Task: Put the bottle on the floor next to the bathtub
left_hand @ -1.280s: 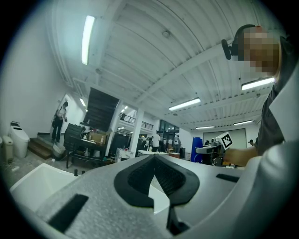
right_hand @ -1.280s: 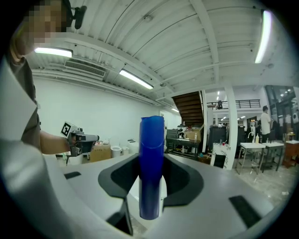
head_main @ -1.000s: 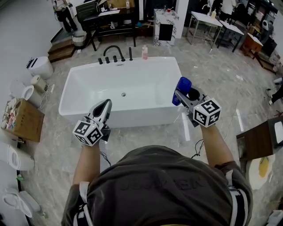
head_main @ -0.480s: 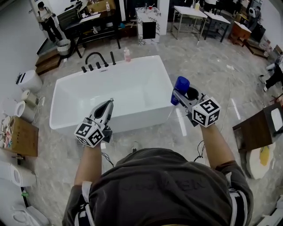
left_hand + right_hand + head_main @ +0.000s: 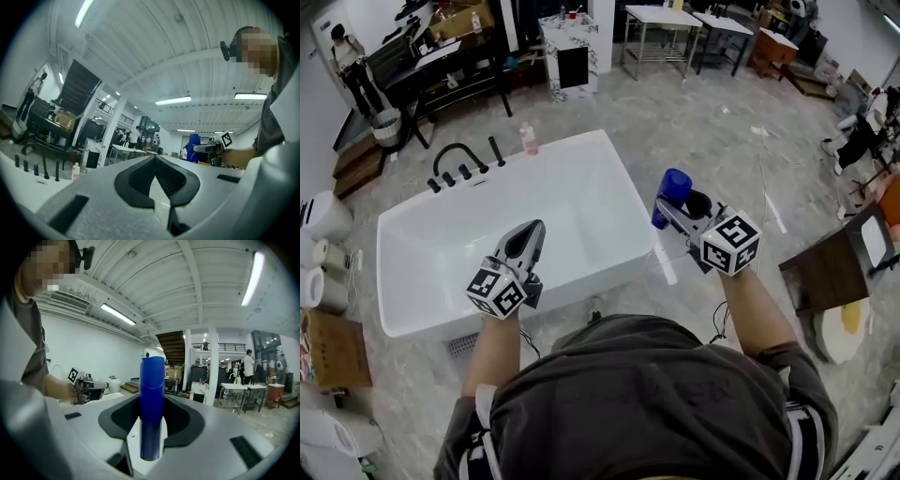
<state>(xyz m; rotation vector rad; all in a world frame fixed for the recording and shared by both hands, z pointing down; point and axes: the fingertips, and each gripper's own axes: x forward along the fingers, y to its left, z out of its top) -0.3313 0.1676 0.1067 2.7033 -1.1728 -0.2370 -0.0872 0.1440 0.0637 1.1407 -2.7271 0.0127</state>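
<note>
From my screen I see a black arched faucet (image 5: pixel 455 161) with a row of black fittings, and a small pink container (image 5: pixel 528 140) standing upright near them. Farther back there is a marble-patterned cabinet (image 5: pixel 565 49) with a dark front panel. A dark desk (image 5: pixel 450 70) is to its left and white metal-framed tables (image 5: pixel 661 19) are to its right. A person (image 5: pixel 352 61) stands in the far left corner. A cardboard box (image 5: pixel 333 349) sits at the left edge and a brown wooden cabinet (image 5: pixel 830 272) at the right edge.
</note>
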